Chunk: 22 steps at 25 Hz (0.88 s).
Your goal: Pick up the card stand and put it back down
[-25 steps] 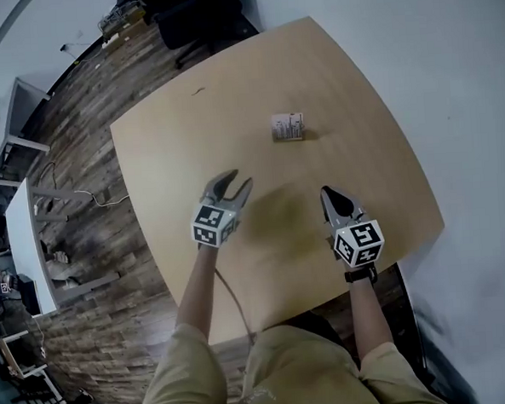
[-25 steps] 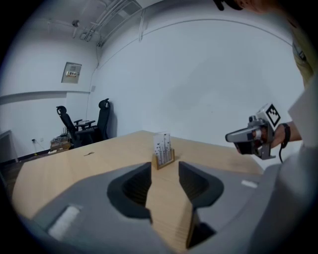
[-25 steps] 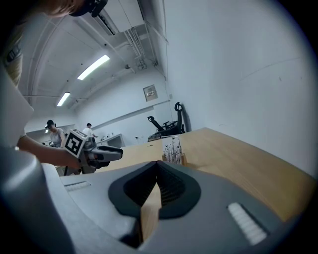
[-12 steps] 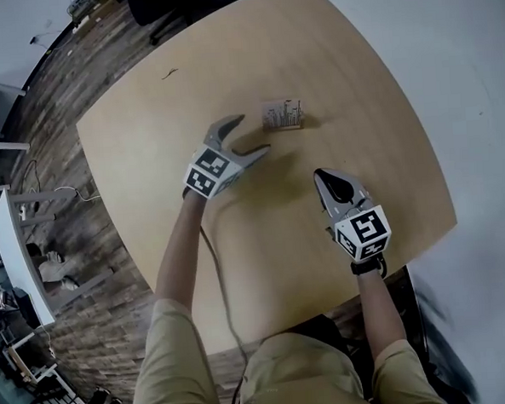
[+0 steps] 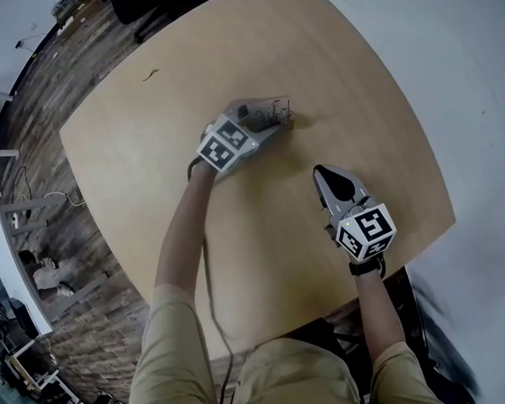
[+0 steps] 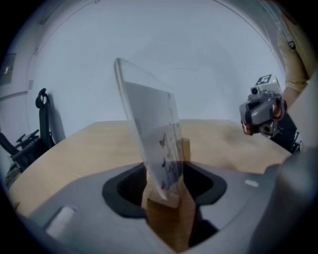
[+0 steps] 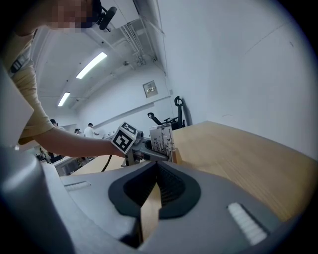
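The card stand [image 5: 280,111], a small wooden block holding an upright printed card, stands on the far middle of the round wooden table [image 5: 356,79]. My left gripper [image 5: 273,118] has reached it, and its jaws have just been closing. In the left gripper view the wooden base [image 6: 166,196] fills the space between the jaws, the pads lie against it, and the card [image 6: 149,129] leans up to the left. From the right gripper view, the stand [image 7: 162,138] shows beside the left gripper [image 7: 146,153]. My right gripper [image 5: 320,172] hovers shut and holds nothing, nearer to me and to the right.
The table edge curves close on the right by a white wall [image 5: 475,72]. Wooden floor [image 5: 27,142] and white desks [image 5: 12,246] lie to the left. A cable [image 5: 208,285] runs along my left arm. The right gripper's marker cube [image 6: 261,96] shows at the far right of the left gripper view.
The left gripper moved forward and down from the table's middle to the card stand, spread wide on the way, then narrowed around the stand's base. The right gripper sank slightly.
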{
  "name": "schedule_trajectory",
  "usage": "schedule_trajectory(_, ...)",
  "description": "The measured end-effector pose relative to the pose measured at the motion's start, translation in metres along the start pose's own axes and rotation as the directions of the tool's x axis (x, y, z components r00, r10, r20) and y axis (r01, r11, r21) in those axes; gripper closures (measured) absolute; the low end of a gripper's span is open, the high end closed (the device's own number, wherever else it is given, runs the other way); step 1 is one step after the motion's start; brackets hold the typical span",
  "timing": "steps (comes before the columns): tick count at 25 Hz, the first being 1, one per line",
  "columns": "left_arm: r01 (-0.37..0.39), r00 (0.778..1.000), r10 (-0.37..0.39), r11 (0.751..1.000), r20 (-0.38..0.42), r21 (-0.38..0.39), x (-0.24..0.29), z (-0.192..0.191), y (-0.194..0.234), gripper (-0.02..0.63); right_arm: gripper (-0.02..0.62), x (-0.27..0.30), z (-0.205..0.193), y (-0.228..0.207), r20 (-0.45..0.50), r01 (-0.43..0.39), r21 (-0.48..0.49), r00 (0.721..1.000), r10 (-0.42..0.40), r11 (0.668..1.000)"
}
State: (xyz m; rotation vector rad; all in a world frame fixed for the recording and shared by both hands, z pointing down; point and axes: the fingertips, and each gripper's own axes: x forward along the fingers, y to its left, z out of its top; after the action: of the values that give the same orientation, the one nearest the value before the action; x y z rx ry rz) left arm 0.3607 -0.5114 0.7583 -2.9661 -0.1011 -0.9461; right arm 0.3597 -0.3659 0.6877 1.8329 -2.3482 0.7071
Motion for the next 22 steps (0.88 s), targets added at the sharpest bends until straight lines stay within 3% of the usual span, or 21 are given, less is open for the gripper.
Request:
schedule_trajectory(7,0.014,1.000,-0.013,0.999,-0.021,0.037,0.002,0.000,-0.012,0.507,0.592,-0.013,0.006,-0.004,0.054,0.000,0.051,0.999,-0.003,0.999)
schedule_trajectory(15,-0.030,0.997,0.028,0.999,-0.067,-0.029,-0.039,0.018,-0.048,0.514,0.592,-0.049,0.045,0.012,0.110,0.018,0.065,0.994,-0.025,0.998)
schedule_trajectory(22,-0.155,0.988,0.155,0.984,-0.008,-0.085,-0.101,0.066,-0.115,0.514,0.592,-0.107,0.069,0.046,0.172,0.071,0.038,0.982,-0.077,0.997)
